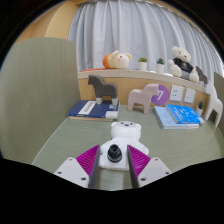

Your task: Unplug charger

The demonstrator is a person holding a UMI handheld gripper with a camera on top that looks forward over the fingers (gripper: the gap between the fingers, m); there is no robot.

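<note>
Little to go on for a socket or cable: cannot make out either from here. Can make out a small white bear-shaped body with a dark round face low on it, standing on the green table and reaching in between the fingers; taken to be the charger, though that is a judgement. Gripper spread, magenta pads flanking the charger's lower part on both sides; cannot tell whether either pad touches it yet, so not counted as a pinch.

Beyond, well apart from the fingers: a blue book, a white toy horse, a dark toy horse on another book, and two plush bears up on the ledge before the curtain.

Risks, as judged:
- Closing on the rounded upper body instead of the base: likely to slip out or tip over.
- Pulling at an angle rather than straight off the plug: could jam, or drag the whole unit across the table.
- Closing off-centre, one pad landing first: would shove the charger sideways.
- Pulling without knowing where the cord runs: could snag.
</note>
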